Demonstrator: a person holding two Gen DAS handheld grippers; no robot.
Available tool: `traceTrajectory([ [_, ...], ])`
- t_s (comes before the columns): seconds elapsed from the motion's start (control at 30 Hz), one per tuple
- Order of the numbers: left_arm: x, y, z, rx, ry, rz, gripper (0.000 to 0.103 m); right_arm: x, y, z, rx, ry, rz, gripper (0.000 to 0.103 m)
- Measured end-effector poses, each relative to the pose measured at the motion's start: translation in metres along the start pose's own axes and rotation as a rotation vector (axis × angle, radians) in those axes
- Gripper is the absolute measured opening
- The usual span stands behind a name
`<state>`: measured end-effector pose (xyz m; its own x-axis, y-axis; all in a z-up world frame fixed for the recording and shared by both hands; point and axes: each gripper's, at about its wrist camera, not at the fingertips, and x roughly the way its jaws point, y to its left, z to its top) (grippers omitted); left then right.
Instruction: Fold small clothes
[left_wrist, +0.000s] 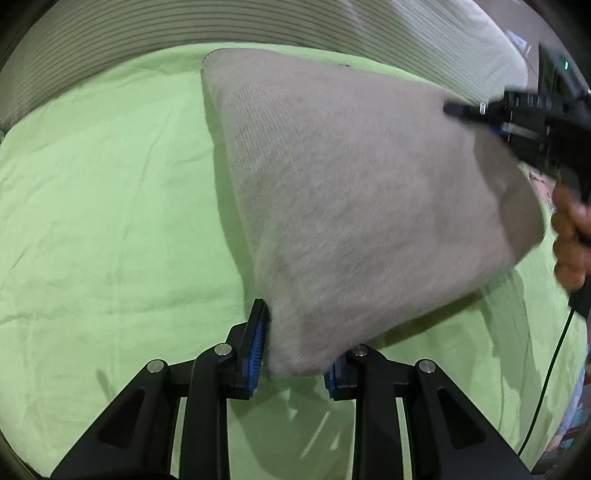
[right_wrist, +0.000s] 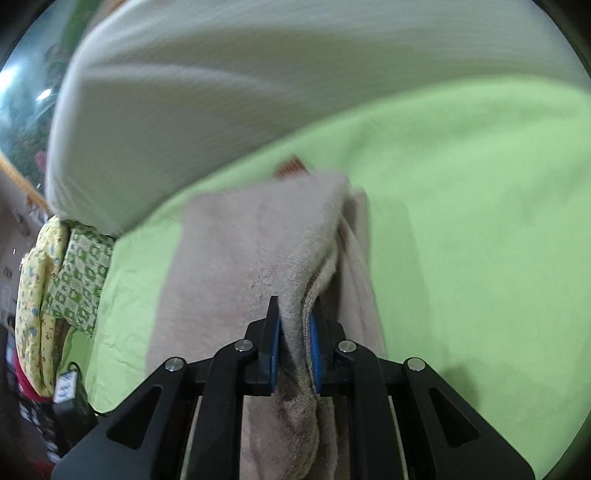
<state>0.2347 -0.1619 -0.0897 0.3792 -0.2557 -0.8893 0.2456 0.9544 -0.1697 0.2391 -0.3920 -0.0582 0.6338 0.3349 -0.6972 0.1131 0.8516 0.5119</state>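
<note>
1. Beige knitted cloth (left_wrist: 362, 206), the garment being folded, is lifted off the bed and stretched between the two tools; its far edge lies on the sheet near the pillow, and its surface is blurred in the left wrist view. In the right wrist view the same cloth (right_wrist: 236, 251) hangs in layered folds, one flap doubled over another.
2. Under it spreads a light green bedsheet (left_wrist: 110, 206), creased all over, seen also in the right wrist view (right_wrist: 461, 221).
3. A big white ribbed pillow (right_wrist: 221, 74) lies along the far edge of the sheet; the left wrist view shows it (left_wrist: 147, 33) too.
4. Patterned yellow and green bedding (right_wrist: 62, 280) is bunched at the bed's side.
5. Left gripper (left_wrist: 295, 350): its blue pads (left_wrist: 258, 343) sit either side of the cloth's near corner, nipping it.
6. Right gripper (right_wrist: 293, 343): jaws drawn close, pinching a bunched edge of the cloth between blue pads (right_wrist: 275, 350). From the left wrist view it (left_wrist: 458, 109) bites the far corner.
7. The person's right hand (left_wrist: 570, 236) grips that tool's handle.
</note>
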Motion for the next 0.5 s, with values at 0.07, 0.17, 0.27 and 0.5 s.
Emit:
traceTrajectory([
  [0.07, 0.006, -0.007, 0.006, -0.009, 0.003, 0.004, 0.027, 0.004, 0.003, 0.009, -0.041, 0.001, -0.031, 0.015],
  [0.17, 0.013, -0.01, 0.008, -0.004, 0.005, 0.01, 0.027, 0.026, -0.014, 0.004, -0.033, 0.079, -0.076, 0.015],
  [0.27, 0.018, -0.013, 0.006, 0.003, 0.009, 0.011, 0.027, 0.035, -0.03, -0.009, 0.01, 0.122, -0.039, 0.017],
  [0.5, 0.014, 0.003, 0.007, -0.042, 0.015, -0.005, 0.029, -0.027, -0.046, -0.03, 0.115, 0.023, 0.006, 0.031],
])
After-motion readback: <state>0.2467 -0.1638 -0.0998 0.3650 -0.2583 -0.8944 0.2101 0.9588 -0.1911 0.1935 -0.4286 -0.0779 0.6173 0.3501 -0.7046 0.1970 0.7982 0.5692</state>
